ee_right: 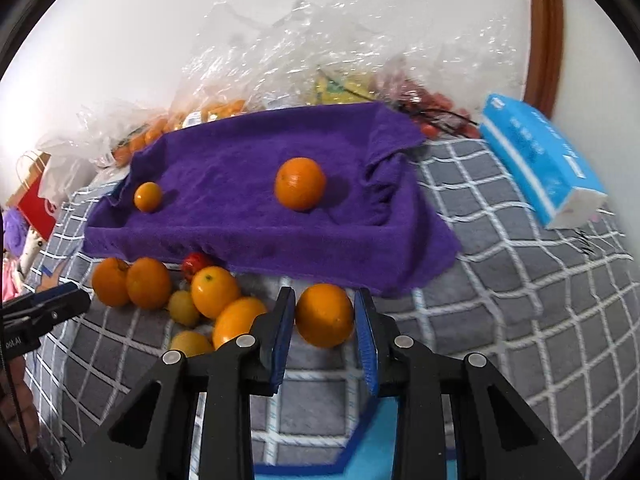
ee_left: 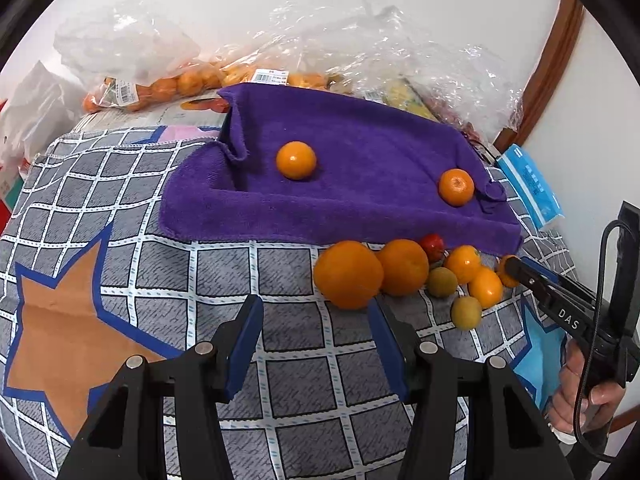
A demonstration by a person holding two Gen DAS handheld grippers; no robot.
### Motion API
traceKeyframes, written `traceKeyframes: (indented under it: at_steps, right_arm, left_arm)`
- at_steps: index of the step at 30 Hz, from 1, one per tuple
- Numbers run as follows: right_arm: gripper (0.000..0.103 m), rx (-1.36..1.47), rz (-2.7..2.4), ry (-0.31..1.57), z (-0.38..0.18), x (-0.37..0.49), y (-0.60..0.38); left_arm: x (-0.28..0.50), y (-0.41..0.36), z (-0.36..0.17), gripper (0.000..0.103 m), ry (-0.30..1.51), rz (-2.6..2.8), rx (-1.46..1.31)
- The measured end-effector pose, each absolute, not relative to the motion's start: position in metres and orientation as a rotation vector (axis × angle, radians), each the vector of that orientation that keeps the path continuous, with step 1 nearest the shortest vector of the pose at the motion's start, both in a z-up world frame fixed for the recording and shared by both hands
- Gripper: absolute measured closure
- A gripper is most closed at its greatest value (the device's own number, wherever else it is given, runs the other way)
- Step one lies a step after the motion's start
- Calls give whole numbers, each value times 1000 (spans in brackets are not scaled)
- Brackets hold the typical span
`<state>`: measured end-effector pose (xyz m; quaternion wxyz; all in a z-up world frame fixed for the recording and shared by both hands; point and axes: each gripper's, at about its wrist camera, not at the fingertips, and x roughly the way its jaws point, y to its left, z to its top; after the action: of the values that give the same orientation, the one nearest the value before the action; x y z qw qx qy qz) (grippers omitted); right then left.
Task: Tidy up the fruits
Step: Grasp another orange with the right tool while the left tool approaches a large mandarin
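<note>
A purple towel [ee_left: 352,184] lies over a tray-like shape [ee_right: 256,208] on the checked cloth. Two oranges rest on it, one in the middle [ee_left: 296,160] and one at its right end [ee_left: 456,187]; in the right wrist view they are the small left one [ee_right: 147,197] and the larger one [ee_right: 300,184]. A pile of loose fruit [ee_left: 404,272] lies in front of the towel. My right gripper [ee_right: 325,320] is shut on an orange [ee_right: 325,315] just off the pile; it shows from the side in the left wrist view [ee_left: 510,266]. My left gripper [ee_left: 316,320] is open and empty, near the big orange [ee_left: 348,274].
Plastic bags of oranges and other fruit [ee_left: 168,84] line the wall behind the towel. A blue tissue pack [ee_right: 540,160] lies to the right. A red paper bag [ee_right: 38,200] stands at the far left. The loose pile includes a red fruit [ee_right: 196,262] and small yellow-green ones [ee_left: 466,312].
</note>
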<state>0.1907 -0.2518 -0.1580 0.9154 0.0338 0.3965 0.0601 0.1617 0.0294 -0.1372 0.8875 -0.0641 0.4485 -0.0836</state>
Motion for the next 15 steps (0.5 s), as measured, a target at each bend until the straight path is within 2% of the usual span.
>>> traceKeyframes:
  at_steps: [15]
  right_arm:
    - [71, 32, 110, 828, -183, 192, -245]
  left_arm:
    - [162, 28, -137, 51, 920, -178, -116]
